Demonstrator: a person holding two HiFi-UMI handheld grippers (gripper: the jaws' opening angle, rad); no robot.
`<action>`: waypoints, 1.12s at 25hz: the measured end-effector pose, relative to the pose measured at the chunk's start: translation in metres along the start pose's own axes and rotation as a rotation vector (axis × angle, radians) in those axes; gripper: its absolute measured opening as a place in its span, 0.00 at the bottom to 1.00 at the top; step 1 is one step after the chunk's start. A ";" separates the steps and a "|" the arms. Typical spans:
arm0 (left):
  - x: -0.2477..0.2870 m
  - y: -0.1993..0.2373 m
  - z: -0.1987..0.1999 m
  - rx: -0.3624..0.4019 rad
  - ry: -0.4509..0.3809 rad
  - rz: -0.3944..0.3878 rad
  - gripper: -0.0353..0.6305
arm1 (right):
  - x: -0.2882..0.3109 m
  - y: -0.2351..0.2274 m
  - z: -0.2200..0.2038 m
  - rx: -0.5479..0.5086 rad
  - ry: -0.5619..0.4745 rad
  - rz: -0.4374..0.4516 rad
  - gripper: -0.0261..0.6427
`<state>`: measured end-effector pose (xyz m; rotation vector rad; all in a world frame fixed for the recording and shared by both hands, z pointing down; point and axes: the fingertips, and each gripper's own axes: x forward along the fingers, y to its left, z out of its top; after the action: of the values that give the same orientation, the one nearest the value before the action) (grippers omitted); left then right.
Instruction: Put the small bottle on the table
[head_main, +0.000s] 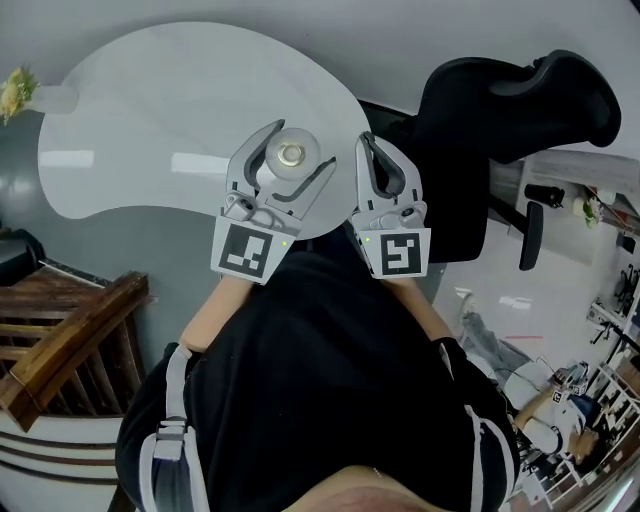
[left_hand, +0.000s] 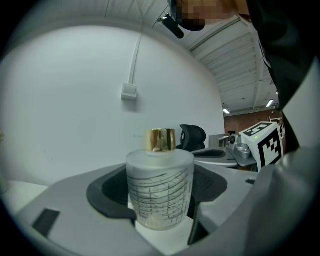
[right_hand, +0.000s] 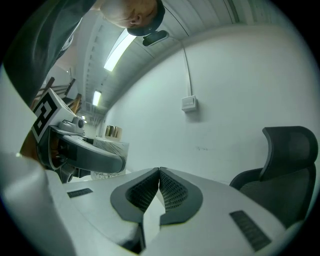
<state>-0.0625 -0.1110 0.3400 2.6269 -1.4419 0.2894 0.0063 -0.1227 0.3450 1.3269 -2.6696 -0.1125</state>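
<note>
office — desk chair (head_main: 520, 110), white table (head_main: 150, 110)

Small bottle (left_hand: 160, 192): frosted, milky white glass with a thin dark grid of sketchy lines round the body. Cap (left_hand: 160, 139) is shiny gold.
Left gripper (head_main: 300, 148) and right gripper (head_main: 367, 140): light grey shells. Pads (left_hand: 112, 192) are black, and the right gripper's show a fine mesh texture.
Marker cubes (head_main: 248, 250): black square patterns on white, each with a small green light beside it.
Table (head_main: 150, 120): glossy white with pale reflections.
Chair (head_main: 480, 110): black.
Person's top (head_main: 330, 380): black, with grey-white straps.
Wooden steps (head_main: 60, 330): dark brown.
Flowers (head_main: 15, 90): yellow.
</note>
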 end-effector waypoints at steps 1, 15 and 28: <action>0.003 0.001 -0.001 0.002 0.003 -0.007 0.56 | 0.002 -0.002 -0.001 0.002 0.000 -0.006 0.07; 0.055 0.018 -0.017 0.017 0.018 -0.085 0.56 | 0.033 -0.018 -0.023 -0.008 0.021 -0.035 0.07; 0.103 0.027 -0.046 0.001 0.023 -0.156 0.56 | 0.061 -0.039 -0.057 0.001 0.053 -0.038 0.07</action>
<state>-0.0366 -0.2004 0.4084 2.7080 -1.2217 0.3017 0.0104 -0.1943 0.4020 1.3623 -2.6021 -0.0791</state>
